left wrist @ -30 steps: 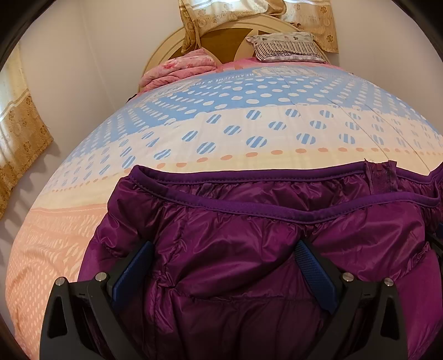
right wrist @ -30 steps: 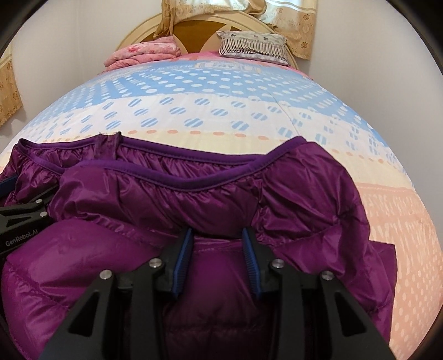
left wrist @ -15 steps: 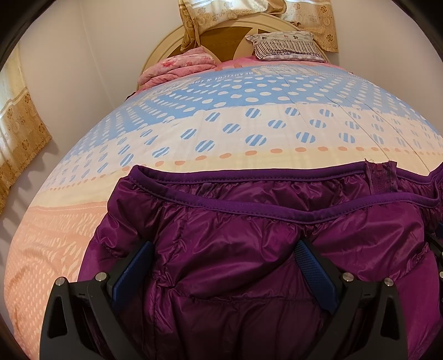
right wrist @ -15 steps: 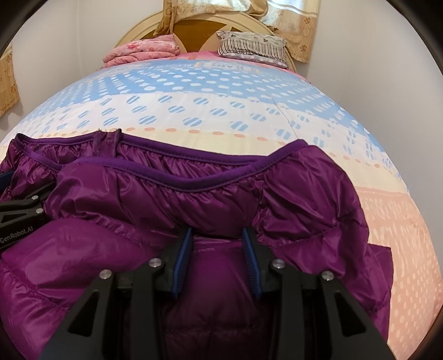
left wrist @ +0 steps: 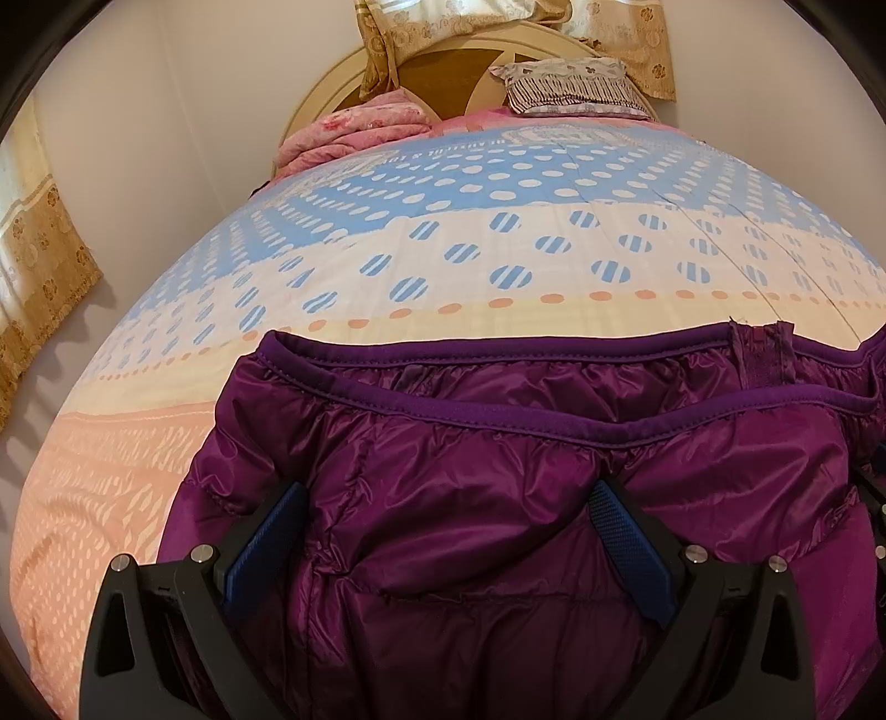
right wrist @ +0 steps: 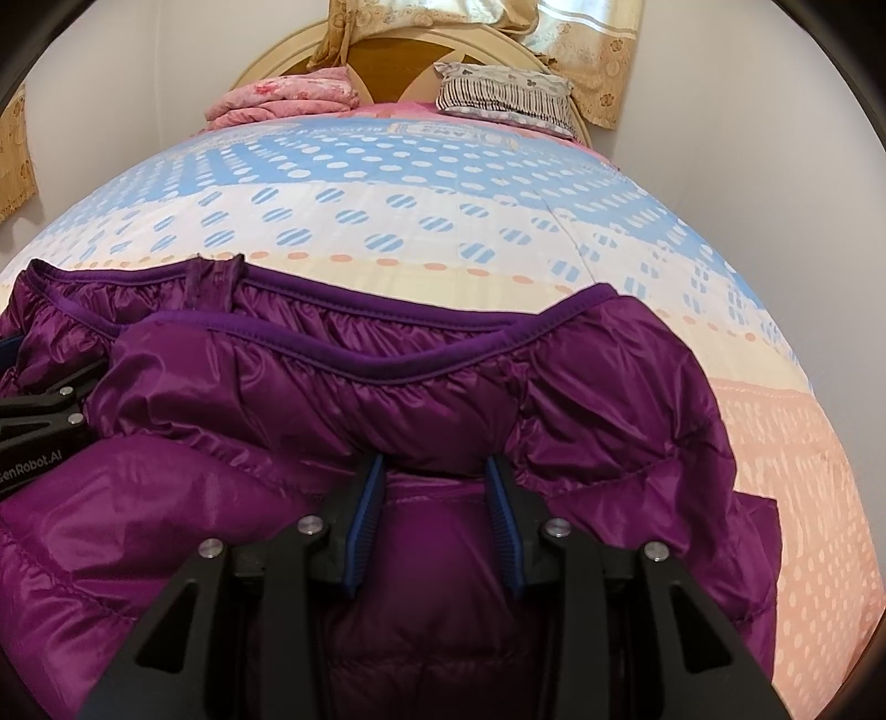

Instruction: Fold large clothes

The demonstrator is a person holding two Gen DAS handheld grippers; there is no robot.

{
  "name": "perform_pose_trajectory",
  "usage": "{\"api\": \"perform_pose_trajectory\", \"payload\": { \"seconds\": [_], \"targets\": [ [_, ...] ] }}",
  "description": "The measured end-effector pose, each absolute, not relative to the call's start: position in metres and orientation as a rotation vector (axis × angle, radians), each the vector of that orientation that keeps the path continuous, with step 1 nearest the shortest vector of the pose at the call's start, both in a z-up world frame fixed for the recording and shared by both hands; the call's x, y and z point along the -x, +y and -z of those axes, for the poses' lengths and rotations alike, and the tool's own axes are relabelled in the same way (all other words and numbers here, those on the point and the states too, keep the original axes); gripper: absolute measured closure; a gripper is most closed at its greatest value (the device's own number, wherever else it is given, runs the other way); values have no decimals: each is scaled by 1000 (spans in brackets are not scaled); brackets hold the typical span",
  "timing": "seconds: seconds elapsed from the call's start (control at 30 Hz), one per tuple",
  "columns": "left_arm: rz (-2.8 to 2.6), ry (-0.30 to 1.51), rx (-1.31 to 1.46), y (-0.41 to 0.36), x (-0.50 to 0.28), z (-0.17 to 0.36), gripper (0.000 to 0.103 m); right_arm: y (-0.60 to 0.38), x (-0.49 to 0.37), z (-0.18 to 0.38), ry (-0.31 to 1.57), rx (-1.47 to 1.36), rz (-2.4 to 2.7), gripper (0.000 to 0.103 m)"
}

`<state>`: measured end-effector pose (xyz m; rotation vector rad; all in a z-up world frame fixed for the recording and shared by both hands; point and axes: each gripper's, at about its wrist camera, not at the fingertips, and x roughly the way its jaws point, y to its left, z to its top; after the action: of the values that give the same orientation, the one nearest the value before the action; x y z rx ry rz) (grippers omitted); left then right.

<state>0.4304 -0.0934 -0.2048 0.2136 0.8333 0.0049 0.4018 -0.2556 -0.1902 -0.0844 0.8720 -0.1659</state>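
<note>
A purple puffer jacket point(left wrist: 498, 471) lies across the near end of the bed, folded over so two elastic hem edges run side by side. My left gripper point(left wrist: 446, 526) stands wide open over its left part; fabric bulges between the blue pads point(left wrist: 266, 537) without being pinched. My right gripper point(right wrist: 434, 515) has its jaws narrowed on a puffy fold of the jacket point(right wrist: 387, 399) near its right part, and a bulge of fabric covers the fingertips. The left gripper's black body point(right wrist: 39, 421) shows at the left edge of the right wrist view, resting against the jacket.
The bed point(left wrist: 498, 232) has a dotted blue, cream and peach cover stretching away beyond the jacket. At the headboard point(right wrist: 387, 52) lie a folded pink blanket point(left wrist: 360, 130) and a striped pillow point(right wrist: 498, 97). Walls and gold curtains point(left wrist: 39, 288) close in both sides.
</note>
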Motion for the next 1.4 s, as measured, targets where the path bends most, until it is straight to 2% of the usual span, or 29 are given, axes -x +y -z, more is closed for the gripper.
{"api": "perform_pose_trajectory", "payload": {
  "seconds": [0.1, 0.17, 0.23, 0.3, 0.6, 0.97, 1.1, 1.17, 1.2, 1.23, 1.4],
  "targets": [
    [-10, 844, -235, -86, -421, 187, 1, -254, -404, 185, 897, 107, 160, 60],
    [-2, 785, -207, -69, -400, 159, 1, -255, -397, 172, 906, 70, 152, 57],
    [1, 714, -150, -45, -380, 136, 1, -249, -382, 152, 845, 17, 149, 50],
    [-37, 694, -111, -24, -370, 129, 1, -234, -372, 140, 802, 15, 134, 48],
    [-107, 832, -114, -10, -382, 199, 1, -205, -386, 182, 867, 57, 125, 46],
    [-81, 875, -31, 0, -390, 207, 1, -200, -389, 191, 860, 85, 140, 44],
    [-94, 851, 39, 23, -358, 181, 1, -204, -377, 177, 885, 48, 104, 43],
    [-81, 793, 81, 40, -324, 166, 1, -207, -352, 161, 839, 11, 89, 35],
    [-93, 780, 86, 47, -309, 164, 1, -206, -340, 155, 816, 7, 88, 27],
    [-104, 788, 96, 56, -290, 166, 1, -202, -324, 150, 799, 19, 82, 24],
    [-146, 851, 153, 74, -254, 199, 1, -186, -293, 169, 813, 103, 114, 24]
  ]
}}
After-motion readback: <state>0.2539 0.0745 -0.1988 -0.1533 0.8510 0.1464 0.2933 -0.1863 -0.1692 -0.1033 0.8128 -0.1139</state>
